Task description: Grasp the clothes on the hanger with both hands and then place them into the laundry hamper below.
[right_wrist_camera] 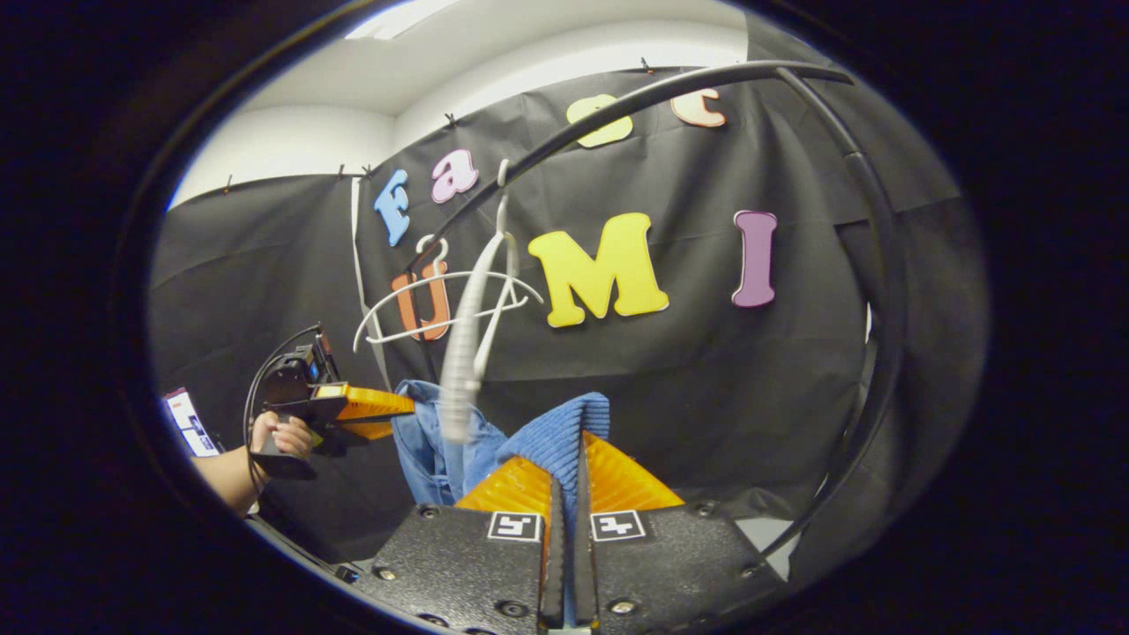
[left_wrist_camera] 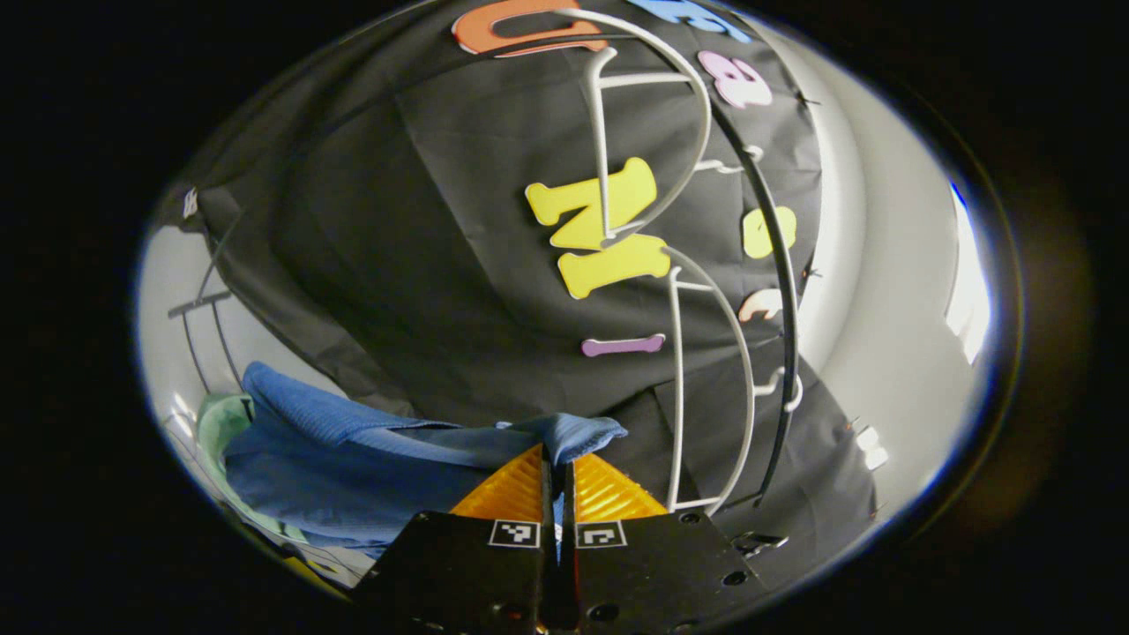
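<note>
A blue garment (left_wrist_camera: 335,450) stretches to the left from my left gripper (left_wrist_camera: 557,456), which is shut on its cuff-like edge. In the right gripper view my right gripper (right_wrist_camera: 580,438) is shut on a ribbed blue edge (right_wrist_camera: 560,428) of the same garment. Farther left in that view the left gripper (right_wrist_camera: 397,408), held by a hand (right_wrist_camera: 280,435), grips the garment's other end (right_wrist_camera: 423,445). The cloth hangs between the two grippers, below two bare white hangers (right_wrist_camera: 459,309) on a black rail (right_wrist_camera: 670,88).
Two white hangers (left_wrist_camera: 679,159) and the black rail (left_wrist_camera: 788,291) cross the left gripper view just right of the fingers. A pale green thing (left_wrist_camera: 214,423) lies behind the garment at far left; what it is I cannot tell. The rail's upright (right_wrist_camera: 882,335) curves down at right.
</note>
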`<state>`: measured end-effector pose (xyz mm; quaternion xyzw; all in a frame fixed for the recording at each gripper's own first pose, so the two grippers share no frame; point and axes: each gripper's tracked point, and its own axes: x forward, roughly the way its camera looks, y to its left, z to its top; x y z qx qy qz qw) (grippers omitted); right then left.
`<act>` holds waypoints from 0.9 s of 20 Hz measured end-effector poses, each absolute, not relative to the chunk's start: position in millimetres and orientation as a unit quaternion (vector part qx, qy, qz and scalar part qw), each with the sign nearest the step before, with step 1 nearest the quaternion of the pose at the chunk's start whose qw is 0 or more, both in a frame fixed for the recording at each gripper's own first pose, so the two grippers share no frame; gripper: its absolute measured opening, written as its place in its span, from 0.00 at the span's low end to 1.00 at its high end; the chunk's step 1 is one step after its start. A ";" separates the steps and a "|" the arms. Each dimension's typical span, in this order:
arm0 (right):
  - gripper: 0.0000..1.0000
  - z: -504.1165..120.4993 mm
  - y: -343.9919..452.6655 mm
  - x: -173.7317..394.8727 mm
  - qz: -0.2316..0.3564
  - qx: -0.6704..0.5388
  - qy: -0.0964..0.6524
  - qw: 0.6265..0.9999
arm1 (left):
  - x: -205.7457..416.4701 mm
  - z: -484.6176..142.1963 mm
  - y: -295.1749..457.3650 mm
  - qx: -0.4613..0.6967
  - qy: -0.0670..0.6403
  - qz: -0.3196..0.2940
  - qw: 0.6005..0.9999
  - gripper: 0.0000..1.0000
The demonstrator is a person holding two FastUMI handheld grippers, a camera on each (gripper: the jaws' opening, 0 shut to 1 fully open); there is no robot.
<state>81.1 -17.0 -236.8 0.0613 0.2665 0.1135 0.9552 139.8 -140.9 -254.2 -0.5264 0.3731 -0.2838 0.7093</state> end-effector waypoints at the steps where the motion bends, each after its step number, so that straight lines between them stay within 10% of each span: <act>1: 0.08 -242.5 -12.3 79.5 0.115 0.066 0.269 0.954 | 135.1 -259.1 -152.3 -0.503 0.376 -0.291 0.722 0.01; 18: 0.07 -284.4 67.3 85.0 0.102 0.104 0.276 0.950 | 85.5 -332.2 -198.0 -0.211 0.358 -0.272 0.868 0.07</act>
